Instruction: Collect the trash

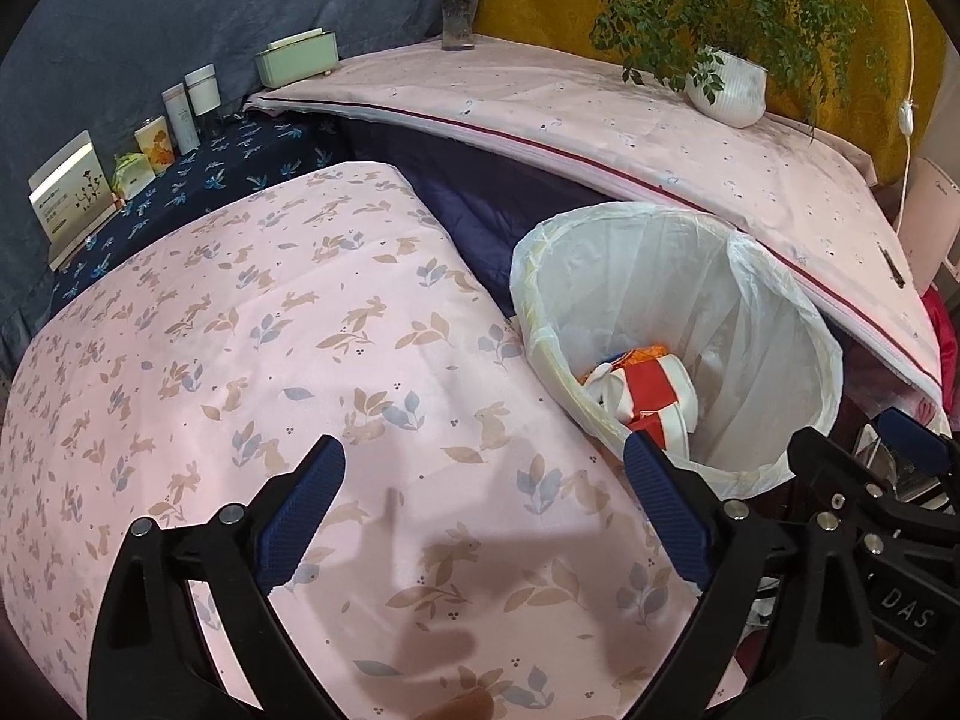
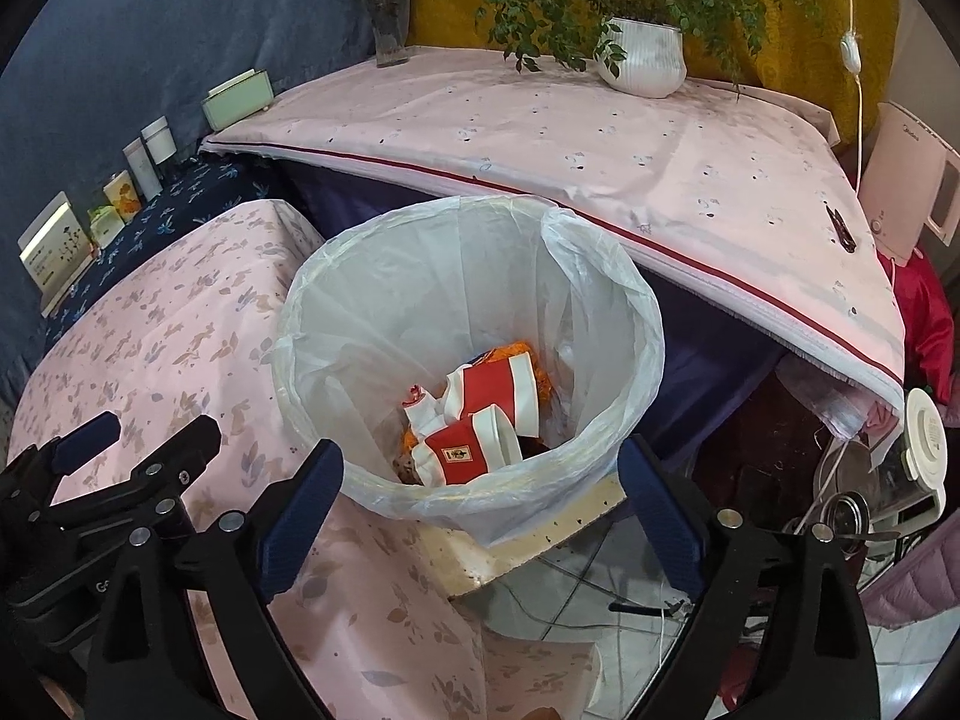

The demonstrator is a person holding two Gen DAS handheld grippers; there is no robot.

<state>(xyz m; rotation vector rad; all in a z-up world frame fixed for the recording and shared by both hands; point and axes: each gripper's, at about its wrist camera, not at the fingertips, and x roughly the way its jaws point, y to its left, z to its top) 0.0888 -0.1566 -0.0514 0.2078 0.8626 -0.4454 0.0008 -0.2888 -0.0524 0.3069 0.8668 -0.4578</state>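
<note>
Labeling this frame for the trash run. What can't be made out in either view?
- Bottom of the bin: the red-and-white cups and orange scraps cover it in both views; the near rim hides more in the left view.
- Print on the boxes by the wall: too small, both views.
- Floor clutter at right: cut off by the fisheye edge.
- Left gripper and right gripper: open, empty.

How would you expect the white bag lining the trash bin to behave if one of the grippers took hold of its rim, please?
The bag liner looks thin, translucent and wrinkled, so it would likely be floppy and crumple between the fingers. Its overhang sits loosely on the bin rim, so a pull may lift it off. The red-and-white cups inside look light and would probably add little weight.
</note>
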